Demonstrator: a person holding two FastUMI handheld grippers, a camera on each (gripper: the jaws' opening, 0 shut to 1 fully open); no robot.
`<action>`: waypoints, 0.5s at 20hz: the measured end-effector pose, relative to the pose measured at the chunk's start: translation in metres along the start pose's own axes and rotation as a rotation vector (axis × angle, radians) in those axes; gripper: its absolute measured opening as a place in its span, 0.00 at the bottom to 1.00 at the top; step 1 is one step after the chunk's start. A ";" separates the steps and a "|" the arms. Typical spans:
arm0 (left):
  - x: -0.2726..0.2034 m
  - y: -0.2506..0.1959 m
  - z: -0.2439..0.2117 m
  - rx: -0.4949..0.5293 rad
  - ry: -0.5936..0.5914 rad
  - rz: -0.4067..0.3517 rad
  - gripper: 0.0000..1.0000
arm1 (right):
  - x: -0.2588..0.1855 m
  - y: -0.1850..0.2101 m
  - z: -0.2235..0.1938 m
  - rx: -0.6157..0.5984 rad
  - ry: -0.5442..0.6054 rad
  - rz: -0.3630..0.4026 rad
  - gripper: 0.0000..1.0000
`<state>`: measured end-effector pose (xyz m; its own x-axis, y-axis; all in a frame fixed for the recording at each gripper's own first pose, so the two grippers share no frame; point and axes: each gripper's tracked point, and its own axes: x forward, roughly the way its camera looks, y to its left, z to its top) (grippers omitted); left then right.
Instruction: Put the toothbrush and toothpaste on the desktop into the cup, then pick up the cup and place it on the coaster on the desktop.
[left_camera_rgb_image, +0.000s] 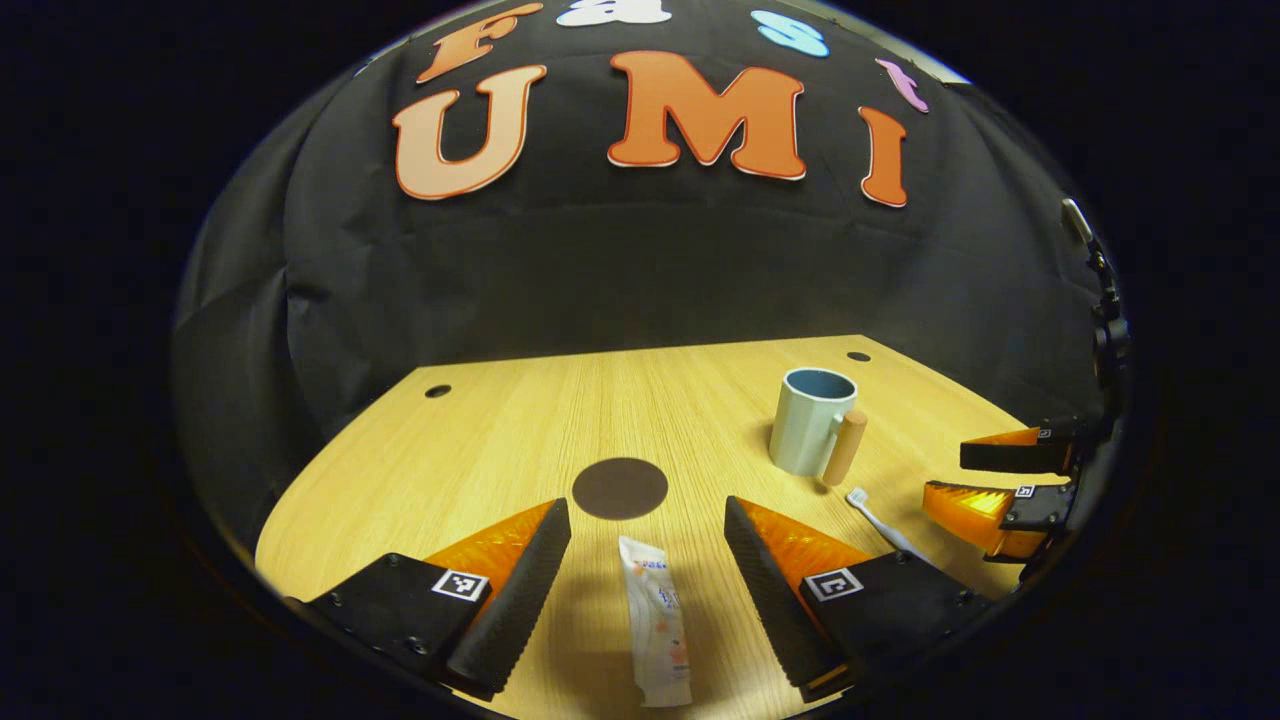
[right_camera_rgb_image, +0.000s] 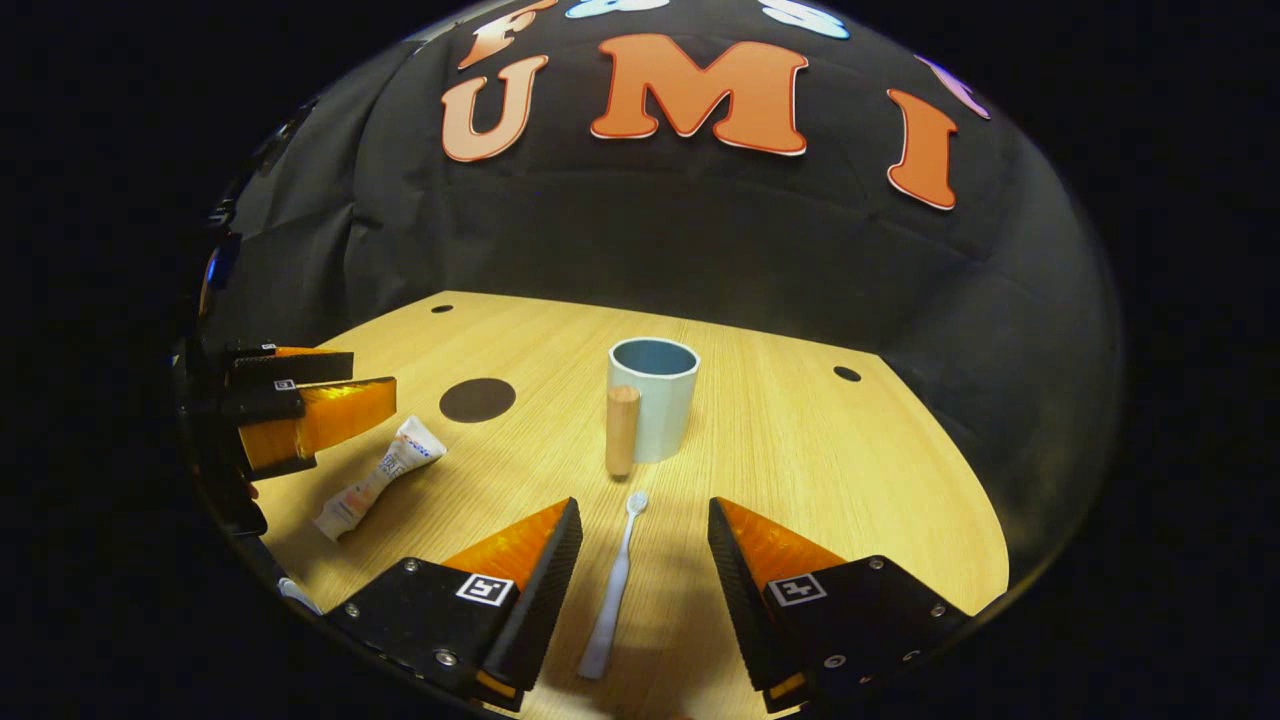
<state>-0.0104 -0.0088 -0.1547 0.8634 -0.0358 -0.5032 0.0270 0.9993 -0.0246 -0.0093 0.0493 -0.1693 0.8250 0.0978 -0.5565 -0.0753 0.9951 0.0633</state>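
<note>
Toothpaste (left_camera_rgb_image: 655, 620) between left tool (left_camera_rgb_image: 648, 530) fingers

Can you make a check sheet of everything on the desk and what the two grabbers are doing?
Surface: wooden desk, holes near its back edge.
Job's things: cup upright, empty; toothbrush flat in front of it; toothpaste flat; coaster bare.
Clutter: nothing seen.
Grippers: left gripper open, astride the toothpaste; right gripper open, astride the toothbrush.
Cables: nothing seen.
Surroundings: black cloth wall.
</note>
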 end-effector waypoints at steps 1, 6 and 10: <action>0.001 0.000 -0.007 -0.010 0.024 -0.004 0.99 | 0.000 0.003 -0.004 0.000 0.016 0.006 0.77; 0.015 -0.004 -0.037 -0.024 0.149 -0.006 0.99 | 0.010 0.012 -0.030 -0.001 0.103 0.018 0.77; 0.028 -0.018 -0.055 -0.036 0.213 -0.018 0.98 | 0.019 0.019 -0.040 -0.003 0.171 0.017 0.78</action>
<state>-0.0144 -0.0286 -0.2161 0.7366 -0.0582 -0.6738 0.0200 0.9977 -0.0643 -0.0171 0.0706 -0.2117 0.7166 0.1144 -0.6880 -0.0901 0.9934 0.0713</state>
